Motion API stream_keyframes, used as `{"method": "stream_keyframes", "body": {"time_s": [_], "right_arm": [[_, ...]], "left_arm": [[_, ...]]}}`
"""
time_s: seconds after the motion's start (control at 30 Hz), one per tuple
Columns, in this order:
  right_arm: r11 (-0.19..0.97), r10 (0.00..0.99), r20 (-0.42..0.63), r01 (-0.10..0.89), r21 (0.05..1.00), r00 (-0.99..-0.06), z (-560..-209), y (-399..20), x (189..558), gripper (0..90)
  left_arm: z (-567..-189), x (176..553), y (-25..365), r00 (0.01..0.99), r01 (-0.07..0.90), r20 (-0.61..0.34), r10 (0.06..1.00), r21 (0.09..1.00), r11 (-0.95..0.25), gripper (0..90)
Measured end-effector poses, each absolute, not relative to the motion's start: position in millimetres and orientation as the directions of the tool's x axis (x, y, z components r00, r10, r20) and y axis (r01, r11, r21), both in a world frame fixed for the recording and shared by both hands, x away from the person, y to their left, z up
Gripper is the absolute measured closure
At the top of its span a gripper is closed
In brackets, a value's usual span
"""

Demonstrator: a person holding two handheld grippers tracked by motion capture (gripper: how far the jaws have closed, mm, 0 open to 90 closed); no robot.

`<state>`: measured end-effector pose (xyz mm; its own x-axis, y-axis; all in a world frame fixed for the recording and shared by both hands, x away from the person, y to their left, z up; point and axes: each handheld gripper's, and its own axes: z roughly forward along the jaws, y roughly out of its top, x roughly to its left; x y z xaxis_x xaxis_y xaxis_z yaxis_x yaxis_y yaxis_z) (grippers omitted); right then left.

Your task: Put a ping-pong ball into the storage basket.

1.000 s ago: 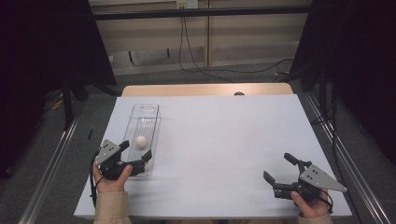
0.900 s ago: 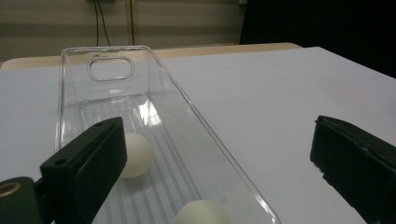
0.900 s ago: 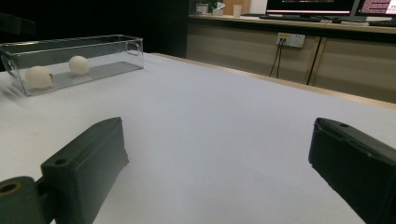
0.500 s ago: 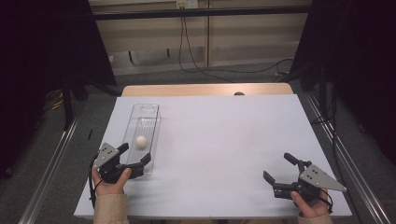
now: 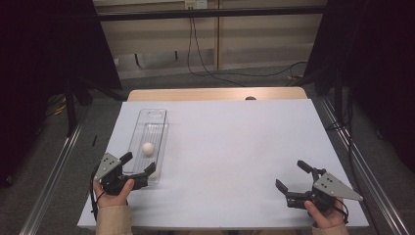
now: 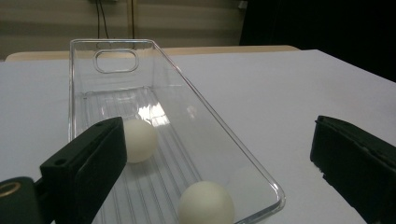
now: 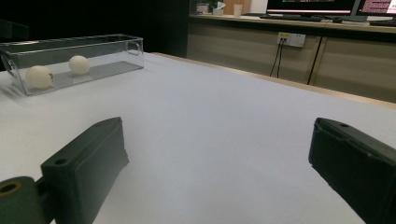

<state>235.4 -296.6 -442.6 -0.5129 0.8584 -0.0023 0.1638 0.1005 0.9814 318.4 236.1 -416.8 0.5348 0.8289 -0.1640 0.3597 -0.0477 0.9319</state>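
A clear plastic tray [image 5: 161, 128] lies lengthwise on the left of the white table [image 5: 235, 142]. One white ball [image 5: 148, 148] rests in its middle. In the left gripper view that ball [image 6: 139, 140] sits behind a second white ball [image 6: 205, 203], which lies at the near end of the tray [image 6: 219, 126]. My left gripper [image 5: 139, 163] is open at the tray's near end, its jaws on either side of the near corner and empty [image 6: 219, 140]. My right gripper [image 5: 289, 175] is open and empty near the front right of the table [image 7: 217, 140]. From there the tray [image 7: 107, 44] and both balls show far to the left.
A wooden strip [image 5: 215, 94] runs along the table's far edge. Metal rails [image 5: 54, 171] flank the table on both sides, with dark curtains beyond. Cables [image 5: 210, 63] hang on the back wall. White table surface spreads between the grippers.
My left gripper has drawn back a little toward the table's front edge, away from the tray. The right gripper and the ball in the middle of the tray have not moved.
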Motion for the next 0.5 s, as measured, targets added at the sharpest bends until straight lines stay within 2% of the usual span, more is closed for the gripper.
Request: {"method": "stream_keyframes", "body": {"time_s": [0.5], "right_arm": [[0.101, 0.86, -0.003, 0.164, 0.981, -0.511, -442.4, -296.8, 235.3, 3.4]], "left_arm": [[-420.4, 313.6, 238.7, 0.539, 0.349, -0.153, 0.828, 0.936, -0.054, 3.8]]}}
